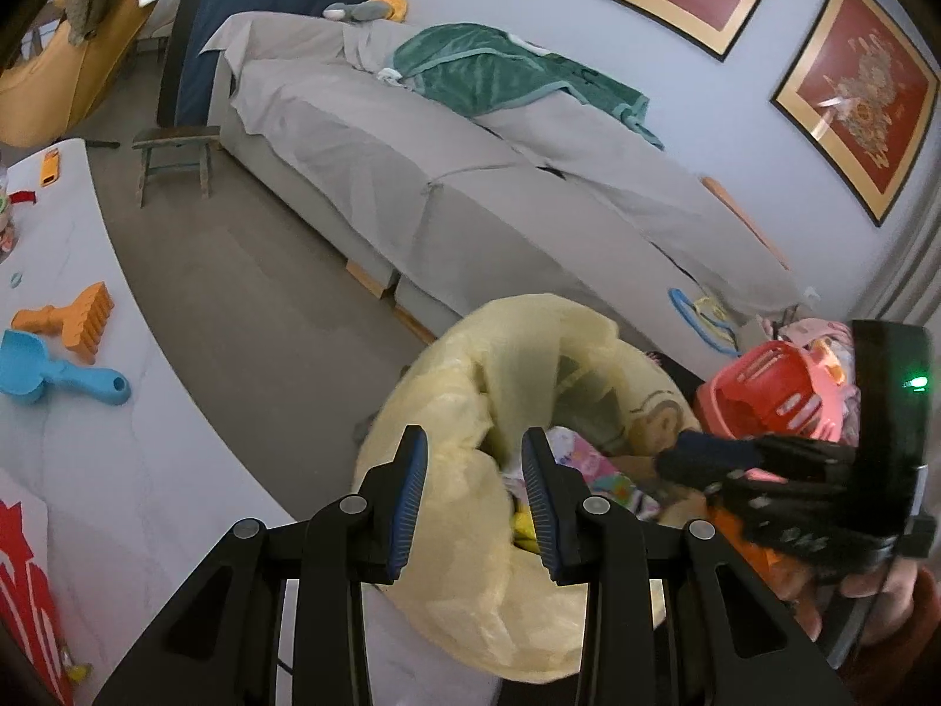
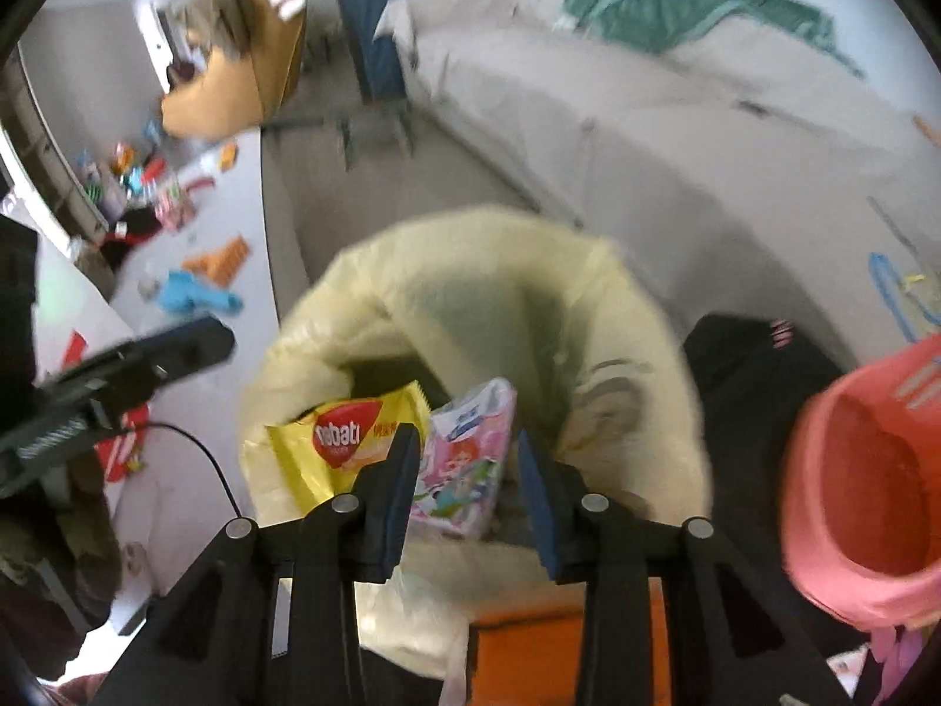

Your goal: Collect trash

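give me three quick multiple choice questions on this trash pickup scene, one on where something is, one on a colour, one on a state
1. Where does the yellow snack wrapper lie?
A. on the sofa
B. inside the bin bag
C. on the stool

2. What colour is the bin bag?
A. pale yellow
B. black
C. blue

3. How does the right gripper stand?
A. shut on the wrapper
B. shut on the basket
C. open, holding nothing

Answers:
1 B, it lies within the bag's mouth beside a pink packet.
2 A, the plastic is pale yellow in both views.
3 C, its fingers are apart over the bag, pressing on nothing.
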`<move>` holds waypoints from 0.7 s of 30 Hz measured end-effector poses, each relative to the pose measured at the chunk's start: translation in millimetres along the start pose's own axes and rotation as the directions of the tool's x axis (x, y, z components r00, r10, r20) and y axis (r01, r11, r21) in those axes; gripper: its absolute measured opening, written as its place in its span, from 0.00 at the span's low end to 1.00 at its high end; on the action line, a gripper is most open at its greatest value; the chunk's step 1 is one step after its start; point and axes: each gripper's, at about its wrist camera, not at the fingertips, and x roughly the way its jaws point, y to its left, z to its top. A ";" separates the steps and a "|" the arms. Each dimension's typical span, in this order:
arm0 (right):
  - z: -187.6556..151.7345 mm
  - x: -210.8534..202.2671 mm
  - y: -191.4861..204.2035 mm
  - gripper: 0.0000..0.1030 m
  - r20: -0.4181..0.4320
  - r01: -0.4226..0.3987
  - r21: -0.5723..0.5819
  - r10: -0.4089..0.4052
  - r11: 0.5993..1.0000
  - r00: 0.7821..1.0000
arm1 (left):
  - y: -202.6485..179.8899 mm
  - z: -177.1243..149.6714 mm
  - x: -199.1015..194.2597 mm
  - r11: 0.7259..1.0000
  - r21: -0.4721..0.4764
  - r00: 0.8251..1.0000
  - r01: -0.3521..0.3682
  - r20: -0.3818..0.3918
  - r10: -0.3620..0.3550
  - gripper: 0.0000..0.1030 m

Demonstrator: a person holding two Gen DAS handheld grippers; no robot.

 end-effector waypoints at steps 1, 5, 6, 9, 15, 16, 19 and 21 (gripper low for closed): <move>-5.9 -17.0 -4.1 0.32 0.041 0.011 0.014 -0.012 1.000 0.999 | -3.8 -1.5 -1.2 1.000 0.007 1.000 0.008 0.001 -0.008 0.34; -28.5 -64.6 -22.1 0.34 0.143 0.076 0.078 -0.087 0.994 0.986 | -33.0 -11.9 -2.7 0.997 0.058 0.998 0.055 -0.023 -0.054 0.34; -39.0 -78.1 -26.5 0.34 0.168 0.115 0.096 -0.130 0.989 0.977 | -39.7 -14.1 -2.4 0.996 0.068 0.998 0.065 -0.030 -0.064 0.34; -66.9 -107.9 -37.4 0.34 0.210 0.228 0.132 -0.252 0.965 0.945 | -69.3 -27.9 -1.5 0.987 0.116 0.992 0.109 -0.068 -0.102 0.34; -136.1 -159.2 -66.0 0.34 0.240 0.309 0.271 -0.374 0.912 0.896 | -133.7 -62.1 -1.9 0.951 0.207 0.970 0.231 -0.127 -0.208 0.34; -144.3 -163.5 -70.6 0.34 0.240 0.308 0.287 -0.379 0.907 0.894 | -146.8 -68.5 -1.3 0.941 0.230 0.967 0.246 -0.128 -0.221 0.34; -182.0 -183.1 -85.3 0.34 0.239 0.302 0.372 -0.404 0.878 0.883 | -171.1 -83.4 4.7 0.936 0.291 0.979 0.197 -0.111 -0.172 0.34; -204.5 -192.5 -94.2 0.34 0.232 0.303 0.415 -0.422 0.858 0.876 | -179.3 -91.8 11.2 0.939 0.314 0.988 0.141 -0.097 -0.116 0.34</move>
